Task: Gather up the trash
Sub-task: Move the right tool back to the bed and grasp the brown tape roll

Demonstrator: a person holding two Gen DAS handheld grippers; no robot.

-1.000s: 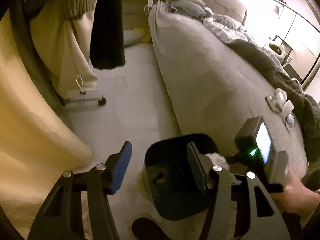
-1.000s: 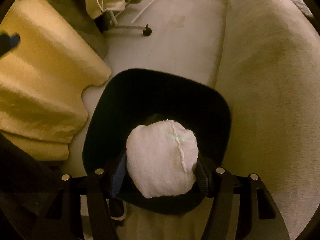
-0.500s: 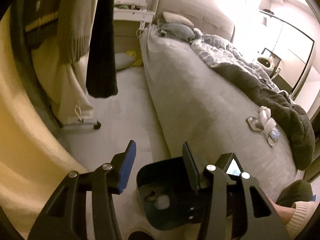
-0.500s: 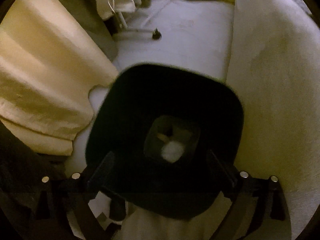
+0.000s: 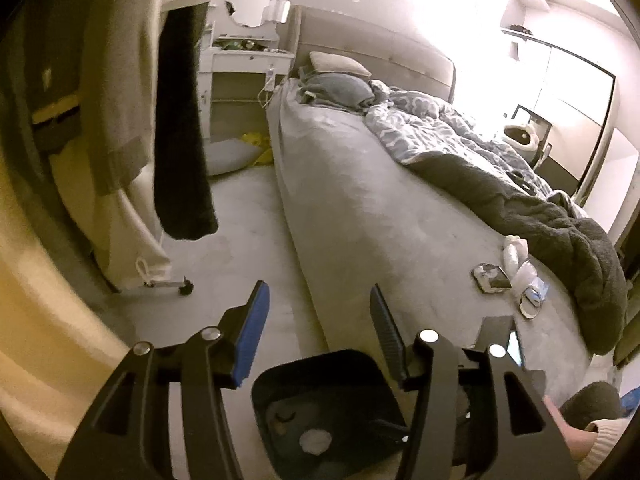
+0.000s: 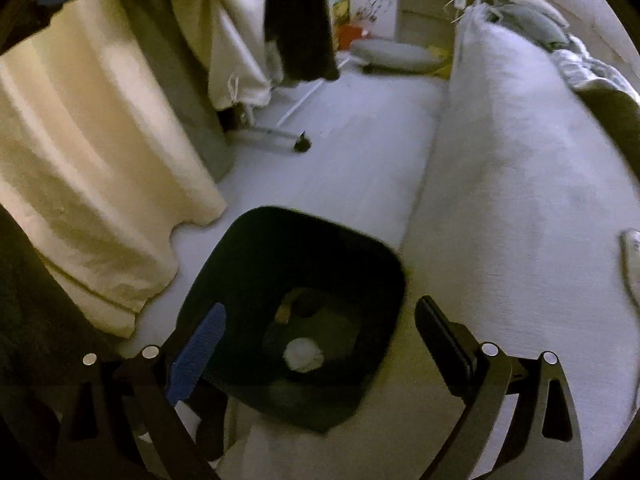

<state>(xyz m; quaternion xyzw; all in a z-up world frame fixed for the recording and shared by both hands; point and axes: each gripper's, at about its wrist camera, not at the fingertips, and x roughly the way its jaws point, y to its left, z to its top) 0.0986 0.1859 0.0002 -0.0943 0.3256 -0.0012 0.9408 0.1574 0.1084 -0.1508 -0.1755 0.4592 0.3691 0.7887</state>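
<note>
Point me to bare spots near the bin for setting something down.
Bare floor between the hanging clothes and the bed's side, beyond the black trash bin. Bare bedspread left of the dark blanket. Crowded: the wrappers and tissues near the bed's foot.

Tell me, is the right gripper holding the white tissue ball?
No, the right gripper is open and empty; the tissue ball lies inside the black bin.

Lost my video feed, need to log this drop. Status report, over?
Left gripper open, empty. Right gripper open, empty, above the black bin. White wad lying at the bin's bottom. More litter on the bed. Nothing in the way.
</note>
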